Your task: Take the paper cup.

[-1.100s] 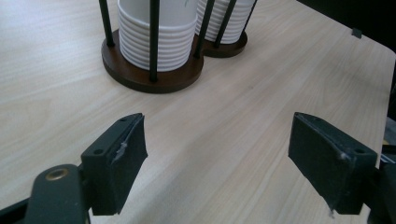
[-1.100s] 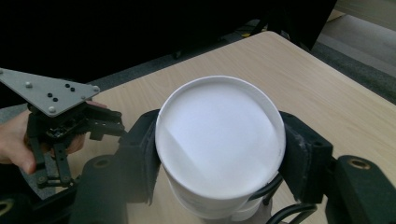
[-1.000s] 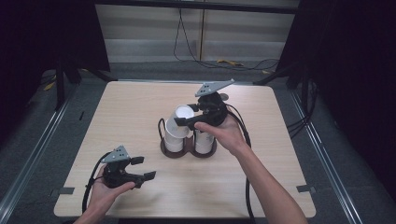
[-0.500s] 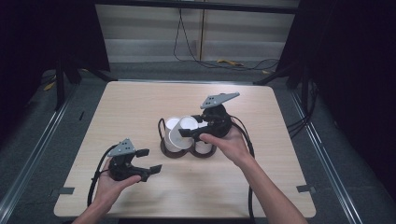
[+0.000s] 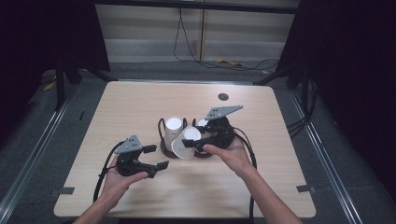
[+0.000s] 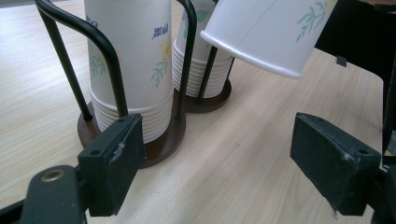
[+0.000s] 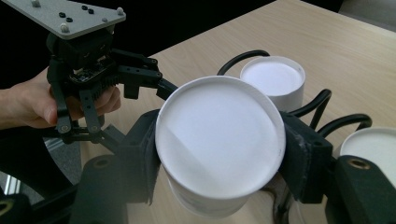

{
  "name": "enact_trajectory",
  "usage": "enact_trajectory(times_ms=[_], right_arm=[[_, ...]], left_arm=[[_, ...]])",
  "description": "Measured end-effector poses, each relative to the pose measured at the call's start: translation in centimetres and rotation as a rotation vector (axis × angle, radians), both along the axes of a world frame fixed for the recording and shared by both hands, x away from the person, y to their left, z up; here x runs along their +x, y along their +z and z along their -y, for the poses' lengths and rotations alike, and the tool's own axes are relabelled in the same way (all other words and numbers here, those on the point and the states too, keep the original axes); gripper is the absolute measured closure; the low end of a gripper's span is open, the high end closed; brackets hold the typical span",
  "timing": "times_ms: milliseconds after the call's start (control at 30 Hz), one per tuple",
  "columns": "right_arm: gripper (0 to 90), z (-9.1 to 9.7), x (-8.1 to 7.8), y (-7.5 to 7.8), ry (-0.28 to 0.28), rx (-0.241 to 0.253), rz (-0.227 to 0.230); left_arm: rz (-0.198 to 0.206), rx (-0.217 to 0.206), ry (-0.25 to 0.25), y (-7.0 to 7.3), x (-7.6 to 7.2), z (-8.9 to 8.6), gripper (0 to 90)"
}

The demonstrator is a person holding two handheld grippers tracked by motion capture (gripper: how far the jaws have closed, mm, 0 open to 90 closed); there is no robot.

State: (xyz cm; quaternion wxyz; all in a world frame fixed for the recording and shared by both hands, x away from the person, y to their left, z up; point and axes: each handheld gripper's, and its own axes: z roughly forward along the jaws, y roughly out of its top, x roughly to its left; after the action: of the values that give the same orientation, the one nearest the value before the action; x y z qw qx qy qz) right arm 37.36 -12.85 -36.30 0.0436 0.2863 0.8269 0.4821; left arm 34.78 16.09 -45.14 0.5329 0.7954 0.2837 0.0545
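Matt paper cup [image 7: 219, 140], black metal rack [image 6: 112, 60], seemingly wood-grain table [image 5: 140, 107]

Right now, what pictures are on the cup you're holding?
Green leaf sprigs on white paper cup, clearest in left gripper view.

white paper cups [image 6: 130, 60] with green leaf prints; black wire rack [image 6: 105, 51].

Both forearms are bare, with no sleeves showing. Each hand carries a black two-jaw tool: the left gripper [image 5: 156, 157] and the right gripper [image 5: 195, 142]. Each bears a flat grey three-cornered plate on top, dotted with small dark screws and pale studs. Thin black linkage bars with small pivot pins run forward to blocky black jaws, whose matte pads are scuffed with pale nicks. A brass-coloured rivet sits at each jaw's base. A black cable trails from each tool.
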Motion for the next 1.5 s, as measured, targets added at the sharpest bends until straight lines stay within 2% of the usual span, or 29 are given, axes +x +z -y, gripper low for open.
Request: enact_trajectory(times_ms=[67,133,400,633,867,933,1000,1100,1133,1233,1333,1500], right_arm=[[38.4,0.2,-0.1,-0.5,-0.010,0.009,-0.004],[38.4,0.3,-0.3,-0.9,-0.011,0.012,-0.011],[38.4,0.5,-1.3,-2.2,-0.010,0.042,-0.029],[38.4,0.9,-1.9,-3.2,-0.017,0.076,-0.031],[38.4,1.4,-2.3,-4.5,-0.038,0.114,-0.044],[38.4,1.5,-2.4,-4.7,-0.042,0.114,-0.044],[38.4,1.6,-2.6,-4.8,-0.046,0.134,-0.044],[38.4,1.6,-2.6,-5.1,-0.048,0.140,-0.043],[38.4,1.6,-2.6,-5.1,-0.049,0.143,-0.043],[38.4,1.7,-2.6,-5.1,-0.057,0.151,-0.039],[38.4,1.8,-2.8,-5.2,-0.056,0.182,-0.040],[38.4,2.0,-2.9,-5.6,-0.049,0.220,-0.052]], left_arm=[[-0.020,-0.004,-0.013,-0.1,-0.1,0.2,16.0],[-0.012,-0.001,-0.038,0.0,-0.3,0.4,16.4],[-0.018,0.010,-0.059,0.1,-0.7,0.9,15.8],[-0.013,-0.023,-0.047,0.7,-0.4,1.3,15.8],[-0.010,-0.025,-0.068,0.3,-0.6,1.5,15.8],[-0.010,-0.025,-0.064,0.3,-0.7,1.4,15.8],[-0.009,-0.045,-0.067,0.2,-0.8,1.4,15.8],[0.012,-0.060,-0.069,0.1,-0.9,1.5,17.3],[0.018,-0.063,-0.084,0.1,-1.0,1.8,17.3],[0.008,-0.050,-0.099,0.1,-1.1,2.0,16.0],[-0.015,-0.061,-0.109,0.0,-1.0,2.1,15.6],[-0.021,-0.063,-0.110,-0.3,-0.9,2.3,15.6]])
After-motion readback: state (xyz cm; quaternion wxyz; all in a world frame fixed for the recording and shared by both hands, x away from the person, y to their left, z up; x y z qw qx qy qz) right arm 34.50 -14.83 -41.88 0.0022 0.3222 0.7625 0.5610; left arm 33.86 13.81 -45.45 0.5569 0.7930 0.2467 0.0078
